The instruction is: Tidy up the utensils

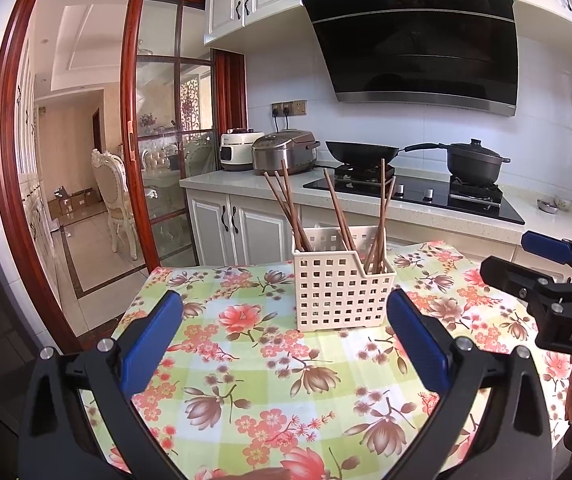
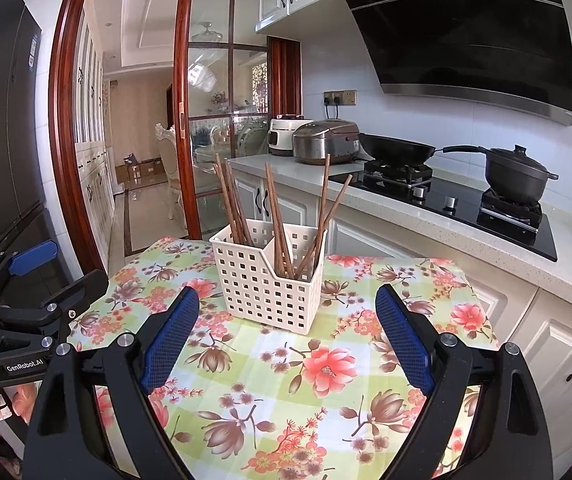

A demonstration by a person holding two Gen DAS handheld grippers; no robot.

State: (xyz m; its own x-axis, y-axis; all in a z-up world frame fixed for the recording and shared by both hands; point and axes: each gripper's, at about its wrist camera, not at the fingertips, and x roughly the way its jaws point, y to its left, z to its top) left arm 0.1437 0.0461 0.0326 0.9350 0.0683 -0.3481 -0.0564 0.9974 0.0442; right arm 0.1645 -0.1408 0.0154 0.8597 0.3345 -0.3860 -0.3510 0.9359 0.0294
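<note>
Floral tablecloth [image 1: 246, 360] w/ white basket [image 1: 337, 292] at far end, chopsticks [image 1: 337, 208] upright in both compartments. Left gripper [image 1: 286, 320] & right gripper [image 2: 287, 312] both wide apart, holding nothing.

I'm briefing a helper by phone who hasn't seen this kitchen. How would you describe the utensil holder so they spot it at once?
Find the small table with the floral tablecloth facing the stove counter. Near its far edge stands a cream plastic basket with square-hole walls, split into two compartments. It is the only thing standing on the cloth, with brown wooden chopsticks sticking out of both compartments.
</note>
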